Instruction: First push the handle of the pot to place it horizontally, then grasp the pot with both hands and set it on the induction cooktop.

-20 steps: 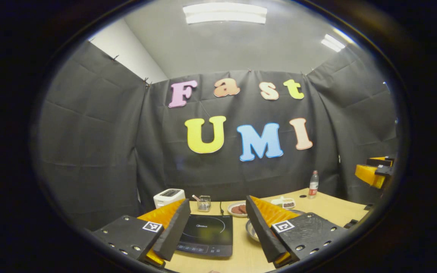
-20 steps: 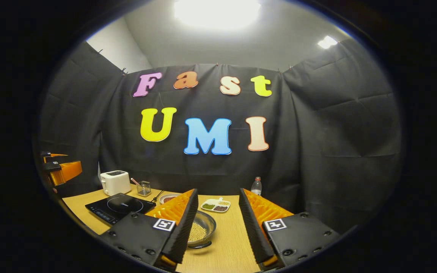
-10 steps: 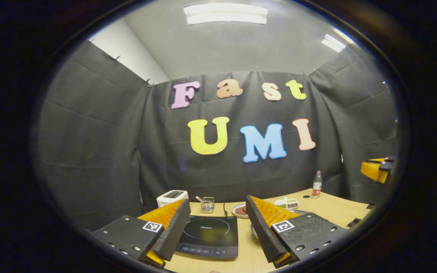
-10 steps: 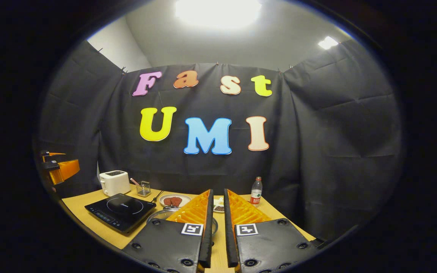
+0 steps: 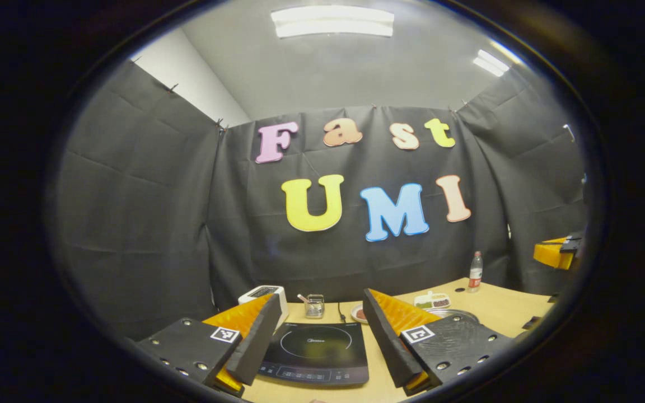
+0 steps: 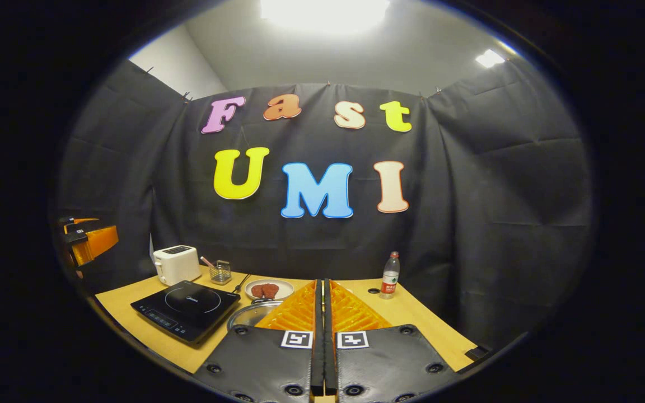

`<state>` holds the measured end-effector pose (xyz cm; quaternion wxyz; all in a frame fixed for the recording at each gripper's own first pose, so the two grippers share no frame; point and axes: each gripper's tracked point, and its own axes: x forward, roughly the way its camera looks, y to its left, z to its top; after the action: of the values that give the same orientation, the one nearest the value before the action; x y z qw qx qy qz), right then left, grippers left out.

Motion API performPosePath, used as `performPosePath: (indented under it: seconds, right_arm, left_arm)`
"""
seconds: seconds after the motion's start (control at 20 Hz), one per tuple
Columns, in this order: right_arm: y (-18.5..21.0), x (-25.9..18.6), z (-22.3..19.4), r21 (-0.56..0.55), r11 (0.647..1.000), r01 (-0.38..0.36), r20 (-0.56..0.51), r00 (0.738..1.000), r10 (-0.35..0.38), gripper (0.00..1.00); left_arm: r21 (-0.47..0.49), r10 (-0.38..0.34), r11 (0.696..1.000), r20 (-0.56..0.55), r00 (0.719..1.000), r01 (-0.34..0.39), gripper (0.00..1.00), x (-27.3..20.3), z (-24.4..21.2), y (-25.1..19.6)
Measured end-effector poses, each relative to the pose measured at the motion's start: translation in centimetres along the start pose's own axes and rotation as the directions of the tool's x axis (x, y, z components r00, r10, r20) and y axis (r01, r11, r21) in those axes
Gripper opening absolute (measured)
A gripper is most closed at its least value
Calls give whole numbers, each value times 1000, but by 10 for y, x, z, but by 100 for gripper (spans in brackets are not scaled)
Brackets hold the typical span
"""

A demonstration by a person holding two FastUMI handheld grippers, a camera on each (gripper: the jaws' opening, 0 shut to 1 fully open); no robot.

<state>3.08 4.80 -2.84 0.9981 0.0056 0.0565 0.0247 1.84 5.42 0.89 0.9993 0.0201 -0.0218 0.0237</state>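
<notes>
Right claw (image 6: 322, 291) has just snapped its fingers together, clenched on nothing, where a sec ago they stood wide apart. Looks like prep for the handle push w/ a closed tip. Pot (image 6: 249, 314) sits on the bench (image 6: 126, 305) just right of the induction cooktop (image 6: 187, 302), half hidden behind that claw; can't make out the handle. Left claw (image 5: 318, 330) hangs released above the cooktop's near edge, holding nothing, and has drifted a bit so the cooktop sits more squarely between its fingers. Toaster (image 6: 176, 264) behind the cooktop, untouched. Nothing of the task done yet, imo.
</notes>
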Motion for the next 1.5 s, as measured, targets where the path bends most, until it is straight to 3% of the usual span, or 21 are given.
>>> performPosePath:
  seconds: [0.4,0.8,1.1,1.5]
  right_arm:
    - [51,11,-38,-30,994,-108,-115,988,104,2]
    - [80,18,-85,-45,976,-213,-255,947,195,2]
    - [90,25,-126,-44,948,-315,-369,887,278,2]
    - [84,34,-177,-14,905,-424,-506,784,359,2]
  left_arm:
    - [-14,2,1000,8,1000,-2,89,6,-11,37]
    - [-29,56,998,-8,998,-56,89,7,-22,67]
    - [-22,100,995,-7,995,-100,89,12,-22,68]
    - [-2,144,990,-38,989,-144,87,32,-31,49]
